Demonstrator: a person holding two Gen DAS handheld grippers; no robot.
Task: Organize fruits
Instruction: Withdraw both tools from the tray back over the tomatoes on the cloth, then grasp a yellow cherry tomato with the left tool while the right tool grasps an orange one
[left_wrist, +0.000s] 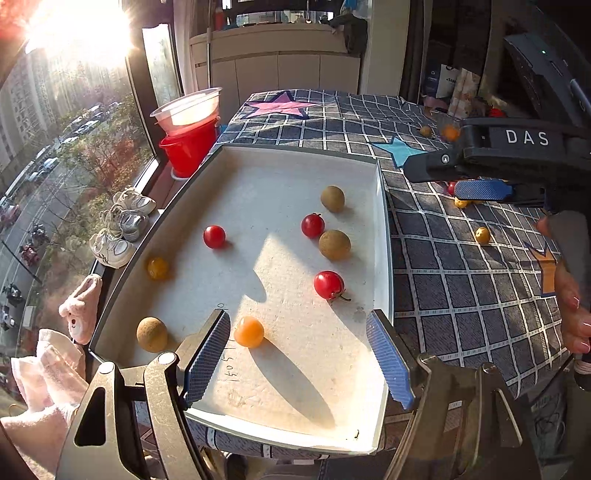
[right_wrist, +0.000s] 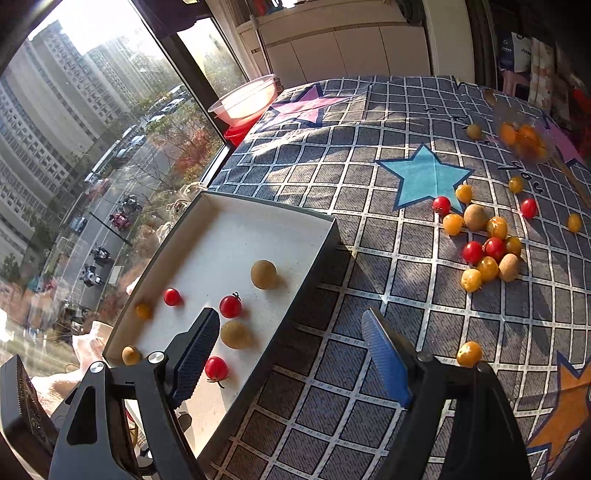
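Sunlight is falling across a white tray (left_wrist: 382, 221) as the left gripper (left_wrist: 299, 350) is hovering over its near end, jaws standing wide apart and holding nothing. An orange fruit (left_wrist: 249, 331) is lying on the tray floor just beside the left finger, untouched by either pad. Beyond it, three red cherry tomatoes (left_wrist: 328, 284), three brown round fruits (left_wrist: 334, 244) and a yellow one (left_wrist: 158, 267) are sitting scattered and mostly apart on the tray.

The right gripper (right_wrist: 291, 354) is hanging over the tray's right wall, its jaws also spread wide and empty, one finger above the tray and the other above the checked tablecloth (right_wrist: 369, 258). A lone yellow fruit (right_wrist: 469, 353) is resting on the cloth near its right finger.

Farther out, a loose pile of fruits (right_wrist: 484, 243), red, yellow and brown, is lying on the cloth beside a blue star (right_wrist: 424, 177). Past that, a clear container (right_wrist: 524, 138) with orange fruits is sitting near the table's far edge.

By the window, a clear bowl (left_wrist: 188, 107) is stacked on a red bucket (left_wrist: 188, 151).
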